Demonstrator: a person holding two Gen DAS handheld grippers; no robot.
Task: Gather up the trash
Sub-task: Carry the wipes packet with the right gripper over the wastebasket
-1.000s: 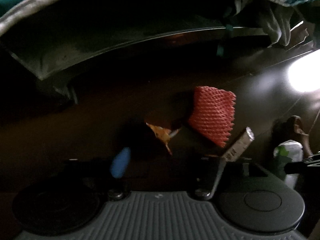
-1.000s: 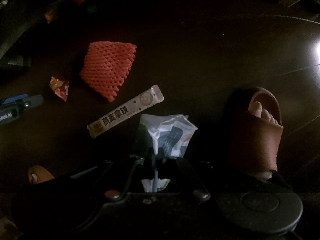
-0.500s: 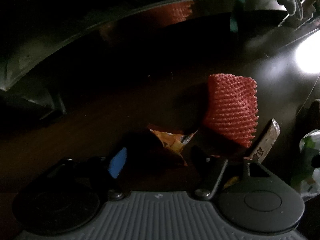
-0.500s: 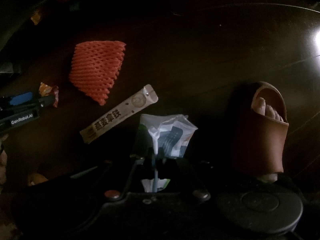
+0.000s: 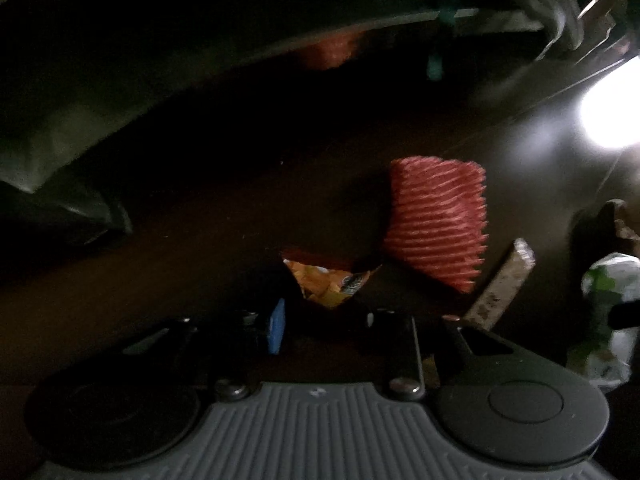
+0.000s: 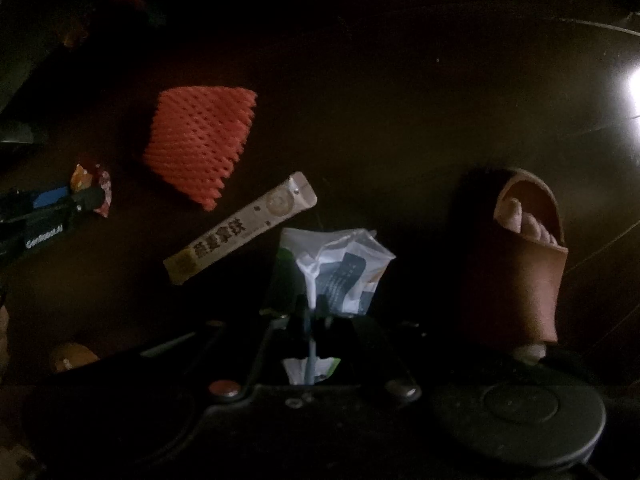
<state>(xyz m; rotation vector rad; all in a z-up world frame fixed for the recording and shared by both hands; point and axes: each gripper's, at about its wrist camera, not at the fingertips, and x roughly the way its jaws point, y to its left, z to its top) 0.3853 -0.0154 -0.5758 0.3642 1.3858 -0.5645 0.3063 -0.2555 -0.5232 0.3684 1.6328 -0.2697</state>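
As dim light falls on the floor (image 6: 400,100):
Left gripper (image 5: 324,312): jaws closing around orange wrapper (image 5: 328,280).
Right gripper (image 6: 310,312): clamped on white packet (image 6: 340,264).

Bare dark floor (image 6: 400,100) beyond red foam net (image 6: 200,140), slippered foot (image 6: 520,256) blocking right

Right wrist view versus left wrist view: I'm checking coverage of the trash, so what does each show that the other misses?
Only the right wrist view shows a brown slipper with toes. Only the left shows a grey ledge along the top. Both show the red foam net, beige stick sachet, orange wrapper between the closing left claw, and the white wrapper the right claw pinches.
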